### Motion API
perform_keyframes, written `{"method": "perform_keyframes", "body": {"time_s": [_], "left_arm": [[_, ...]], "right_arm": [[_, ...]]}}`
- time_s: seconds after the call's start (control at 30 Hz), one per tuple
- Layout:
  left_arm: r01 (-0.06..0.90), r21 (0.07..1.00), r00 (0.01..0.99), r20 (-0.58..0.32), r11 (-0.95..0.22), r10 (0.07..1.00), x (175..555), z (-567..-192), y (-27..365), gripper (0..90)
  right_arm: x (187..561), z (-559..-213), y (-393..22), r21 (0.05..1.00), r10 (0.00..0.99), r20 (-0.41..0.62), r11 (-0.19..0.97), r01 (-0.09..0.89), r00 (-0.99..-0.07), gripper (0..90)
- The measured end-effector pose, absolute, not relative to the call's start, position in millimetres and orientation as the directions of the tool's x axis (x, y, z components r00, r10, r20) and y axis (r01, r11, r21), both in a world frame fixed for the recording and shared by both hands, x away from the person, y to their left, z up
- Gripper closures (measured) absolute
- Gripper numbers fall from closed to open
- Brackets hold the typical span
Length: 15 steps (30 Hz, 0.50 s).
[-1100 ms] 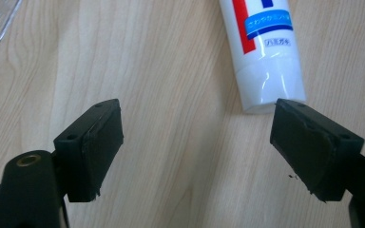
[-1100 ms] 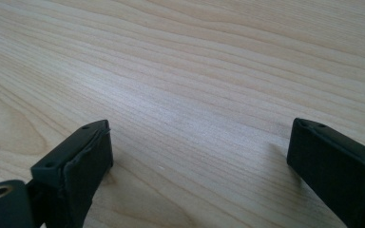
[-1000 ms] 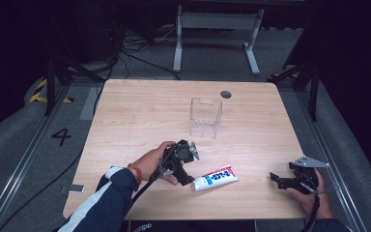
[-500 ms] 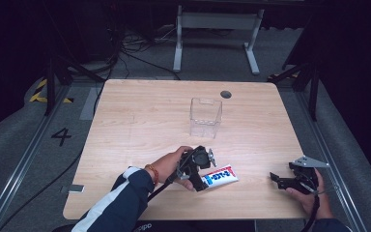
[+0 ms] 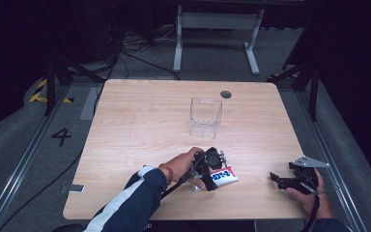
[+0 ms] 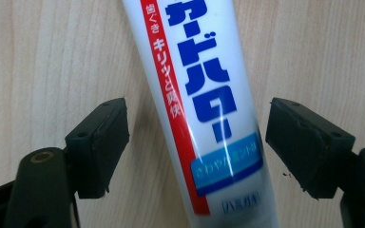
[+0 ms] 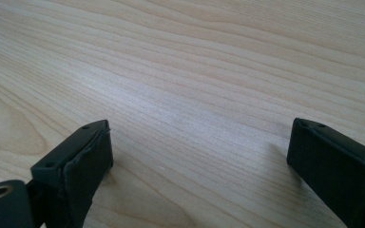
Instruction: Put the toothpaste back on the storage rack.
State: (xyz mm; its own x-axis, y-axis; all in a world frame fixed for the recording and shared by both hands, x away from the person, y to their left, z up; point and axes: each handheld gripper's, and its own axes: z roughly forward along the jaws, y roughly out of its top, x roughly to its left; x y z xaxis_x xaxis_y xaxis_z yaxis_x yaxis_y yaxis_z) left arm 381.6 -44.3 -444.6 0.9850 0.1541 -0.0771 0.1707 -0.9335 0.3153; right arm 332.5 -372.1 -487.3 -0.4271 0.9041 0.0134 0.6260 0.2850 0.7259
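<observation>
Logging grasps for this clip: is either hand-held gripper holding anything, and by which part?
Nothing is held yet. The left hand-held gripper has been closing around the toothpaste tube, its pads still clear. The right hand-held gripper is open.

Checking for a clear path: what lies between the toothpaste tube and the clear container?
Bare wood between the toothpaste tube and clear container, per the high view.

white toothpaste tube (image 6: 204,118) — flat on table

Glossy plastic tube (image 6: 204,118), matt wood table (image 5: 140,125)
</observation>
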Motion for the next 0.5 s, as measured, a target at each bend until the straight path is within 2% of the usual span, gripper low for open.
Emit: {"method": "perform_keyframes", "body": {"time_s": [0.37,0.43,0.47,0.5], "left_arm": [[0.149,0.313,0.989,-0.023,-0.938,0.149,383.1,-450.6,-62.2,26.5],[0.145,0.313,0.989,-0.014,-0.939,0.148,381.0,-448.6,-64.7,29.6],[0.149,0.313,0.988,-0.017,-0.938,0.151,380.9,-448.8,-65.2,35.5],[0.141,0.313,0.989,-0.012,-0.939,0.145,381.4,-448.2,-65.8,37.5]], "right_arm": [[332.6,-487.3,-372.0,0.726,0.904,0.014,0.284,0.626,-0.427,8.0],[332.6,-487.4,-372.0,0.726,0.904,0.014,0.284,0.626,-0.427,8.0],[332.6,-487.3,-371.9,0.726,0.904,0.014,0.284,0.626,-0.427,8.0],[332.6,-487.3,-372.1,0.726,0.904,0.013,0.286,0.626,-0.428,8.0]]}}
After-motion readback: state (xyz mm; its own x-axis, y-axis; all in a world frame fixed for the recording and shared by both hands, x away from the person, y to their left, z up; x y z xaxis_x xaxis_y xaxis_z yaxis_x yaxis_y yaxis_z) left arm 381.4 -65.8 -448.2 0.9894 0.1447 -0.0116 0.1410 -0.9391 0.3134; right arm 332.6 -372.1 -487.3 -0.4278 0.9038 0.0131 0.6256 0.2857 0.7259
